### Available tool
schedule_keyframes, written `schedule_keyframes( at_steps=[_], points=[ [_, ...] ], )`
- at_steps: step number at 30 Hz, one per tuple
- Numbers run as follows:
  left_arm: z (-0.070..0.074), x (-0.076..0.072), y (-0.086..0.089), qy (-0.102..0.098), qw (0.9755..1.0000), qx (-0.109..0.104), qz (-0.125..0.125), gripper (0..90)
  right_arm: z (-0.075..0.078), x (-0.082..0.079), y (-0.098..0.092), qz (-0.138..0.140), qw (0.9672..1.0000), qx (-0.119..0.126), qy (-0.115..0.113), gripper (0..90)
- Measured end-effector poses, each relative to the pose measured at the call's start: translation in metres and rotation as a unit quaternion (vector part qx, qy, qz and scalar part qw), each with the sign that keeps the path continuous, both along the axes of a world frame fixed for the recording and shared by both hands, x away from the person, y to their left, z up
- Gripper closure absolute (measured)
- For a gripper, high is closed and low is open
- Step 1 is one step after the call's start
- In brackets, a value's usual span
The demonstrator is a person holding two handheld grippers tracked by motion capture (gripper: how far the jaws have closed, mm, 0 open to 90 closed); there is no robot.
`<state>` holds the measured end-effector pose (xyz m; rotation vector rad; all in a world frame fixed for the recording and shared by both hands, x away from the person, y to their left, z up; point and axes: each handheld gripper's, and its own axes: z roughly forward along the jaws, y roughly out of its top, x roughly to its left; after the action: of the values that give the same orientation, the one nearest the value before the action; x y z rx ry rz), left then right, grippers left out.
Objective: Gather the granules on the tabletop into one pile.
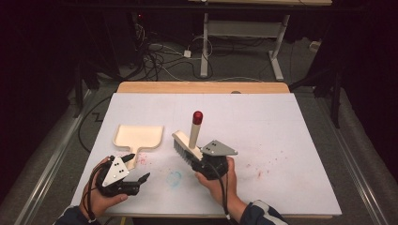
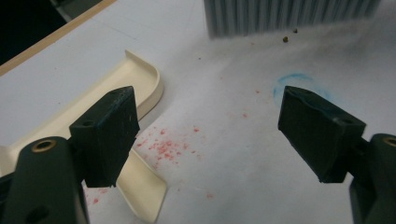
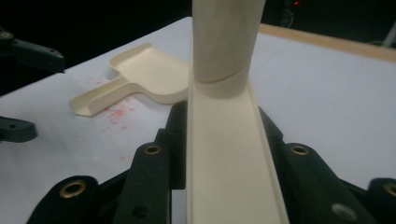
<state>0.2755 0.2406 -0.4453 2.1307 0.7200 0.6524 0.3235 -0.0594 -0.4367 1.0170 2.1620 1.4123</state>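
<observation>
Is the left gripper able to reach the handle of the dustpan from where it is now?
Probably yes. The left gripper is open, the dustpan handle lies beside its jaw, and nothing stands between them.

Cream dustpan (image 1: 139,137); cream brush (image 1: 187,146), grey bristles, red-tipped handle.

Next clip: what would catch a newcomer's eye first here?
The cream brush with its red-tipped handle, clamped in the right hand-held gripper near the middle of the white table. Left of it lies a matching cream dustpan, with the left hand-held gripper open by its handle. Pink crumbs are scattered beside that handle.
</observation>
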Motion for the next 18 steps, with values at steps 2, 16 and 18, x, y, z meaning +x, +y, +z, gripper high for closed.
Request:
schedule_keyframes(
  at_steps=[2, 16, 18],
  points=[
    [0.0, 0.0, 0.001, 0.0, 1.0, -0.005, 0.002, 19.4, -0.009, -0.001, 0.01, 0.001, 1.0, 0.001, 0.006, 67.6],
    [-0.003, 0.001, -0.003, 0.009, 0.9999, 0.005, -0.013, 19.4, -0.025, 0.013, 0.003, -0.058, 0.9982, -0.017, 0.009, 67.4],
    [-0.004, 0.001, -0.004, 0.011, 0.9998, 0.006, -0.014, 19.5, -0.024, 0.014, -0.008, -0.071, 0.9973, -0.016, 0.012, 67.4]
  ],
)
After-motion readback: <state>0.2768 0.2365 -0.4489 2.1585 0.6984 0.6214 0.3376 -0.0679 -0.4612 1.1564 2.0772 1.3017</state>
